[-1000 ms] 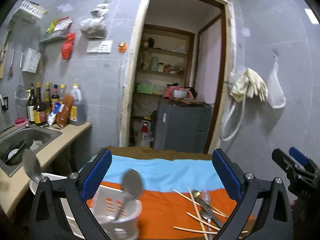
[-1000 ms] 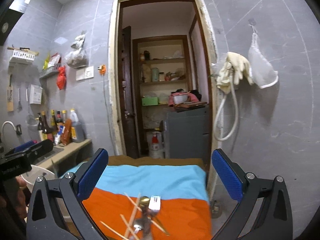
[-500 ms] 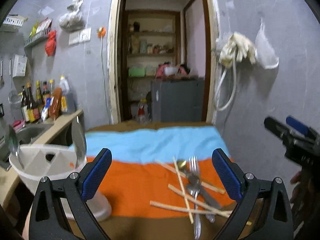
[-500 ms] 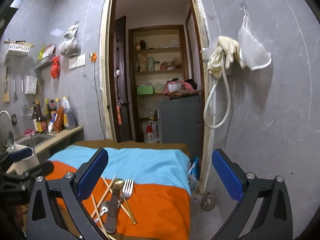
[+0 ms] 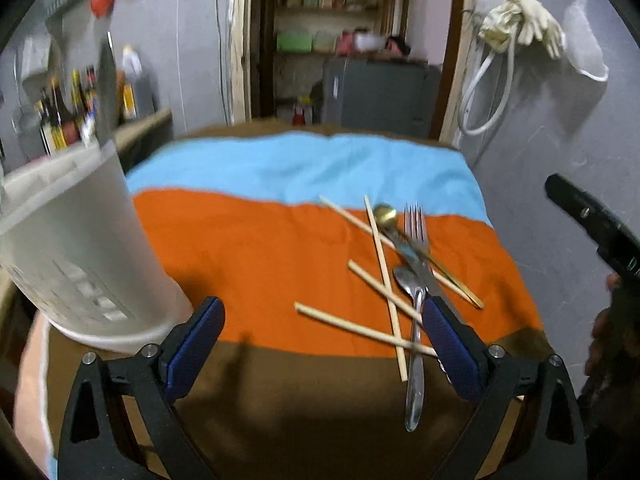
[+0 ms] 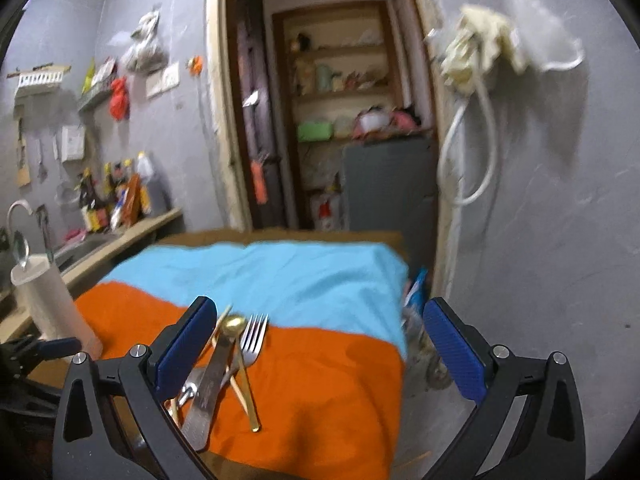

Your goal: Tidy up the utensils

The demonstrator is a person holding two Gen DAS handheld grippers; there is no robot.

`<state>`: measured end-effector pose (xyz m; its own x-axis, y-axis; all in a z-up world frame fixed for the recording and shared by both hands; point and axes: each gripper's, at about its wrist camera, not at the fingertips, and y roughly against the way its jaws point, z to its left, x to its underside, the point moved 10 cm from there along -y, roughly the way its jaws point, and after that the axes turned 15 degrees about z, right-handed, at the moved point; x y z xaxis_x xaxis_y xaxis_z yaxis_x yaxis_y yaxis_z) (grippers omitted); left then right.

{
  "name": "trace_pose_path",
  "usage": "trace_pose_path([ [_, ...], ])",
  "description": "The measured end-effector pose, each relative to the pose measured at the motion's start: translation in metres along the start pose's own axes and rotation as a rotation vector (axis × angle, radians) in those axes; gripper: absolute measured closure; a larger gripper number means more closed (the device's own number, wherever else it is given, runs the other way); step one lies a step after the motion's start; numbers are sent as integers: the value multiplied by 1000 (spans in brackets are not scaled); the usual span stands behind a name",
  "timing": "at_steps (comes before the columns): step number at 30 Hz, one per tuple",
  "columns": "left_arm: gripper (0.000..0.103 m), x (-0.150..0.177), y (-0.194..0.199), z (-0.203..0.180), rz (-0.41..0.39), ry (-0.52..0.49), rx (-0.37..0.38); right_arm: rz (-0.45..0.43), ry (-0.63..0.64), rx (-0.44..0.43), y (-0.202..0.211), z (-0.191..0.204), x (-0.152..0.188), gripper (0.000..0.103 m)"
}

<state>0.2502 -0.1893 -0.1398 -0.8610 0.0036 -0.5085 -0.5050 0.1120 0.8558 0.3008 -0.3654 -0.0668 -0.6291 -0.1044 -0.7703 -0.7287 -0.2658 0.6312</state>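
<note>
Looking along the left gripper [image 5: 322, 340] from its own wrist camera, both blue pads are standing wide apart with nothing between them: the claw is released and hovering above the brown front edge of the striped cloth [image 5: 256, 256]. The white utensil holder [image 5: 76, 248] is sitting at the left, just beside the left pad, its upper part blurred; what it is holding cannot be told from here. A loose pile is lying on the orange stripe toward the right: wooden chopsticks [image 5: 384, 276] crossing each other, a steel spoon [image 5: 414, 344] with its handle reaching toward the camera, a fork [image 5: 416, 224], a gold spoon [image 5: 386, 214] and a knife [image 5: 416, 264] overlapping them. Part of the right gripper [image 5: 592, 224] is showing at the right edge, well apart from the pile.

Turning to the right wrist view, the right gripper [image 6: 320, 352] is likewise spread open and empty, hanging over the near edge of the cloth [image 6: 320, 380]. The same pile is sitting by its left pad: the fork [image 6: 252, 336], the gold spoon [image 6: 234, 326] and the knife [image 6: 208, 392] touching one another. The utensil holder [image 6: 48, 304] is standing far left with a spoon bowl [image 6: 20, 250] poking out of its top.

Judging by this, at least one piece is already sorted, while most of the work, the whole pile, is waiting.
</note>
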Motion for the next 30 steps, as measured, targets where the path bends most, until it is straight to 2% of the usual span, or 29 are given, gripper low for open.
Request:
trace_pose_path([
  [3,29,5,-19,2,94,40,55,100,1,-21,-27,-2,7,4],
  [5,47,7,-26,5,145,63,72,162,6,-41,-42,0,12,17],
  [7,49,6,-29,7,156,81,90,216,19,-60,-57,3,17,36],
  [10,61,2,-31,6,166,99,136,285,27,-123,-75,12,25,51],
  [12,67,1,-34,7,179,111,147,318,41,-158,-83,19,28,58],
  [18,79,-11,-38,18,186,184,223,390,98,-219,-97,32,34,69],
  [24,85,-23,-45,16,201,161,229,448,131,-286,-115,40,34,85],
  [28,100,-28,-52,18,218,147,218,468,126,-368,-123,43,30,85],
  [30,100,-29,-54,20,226,141,230,480,121,-402,-127,44,28,85],
])
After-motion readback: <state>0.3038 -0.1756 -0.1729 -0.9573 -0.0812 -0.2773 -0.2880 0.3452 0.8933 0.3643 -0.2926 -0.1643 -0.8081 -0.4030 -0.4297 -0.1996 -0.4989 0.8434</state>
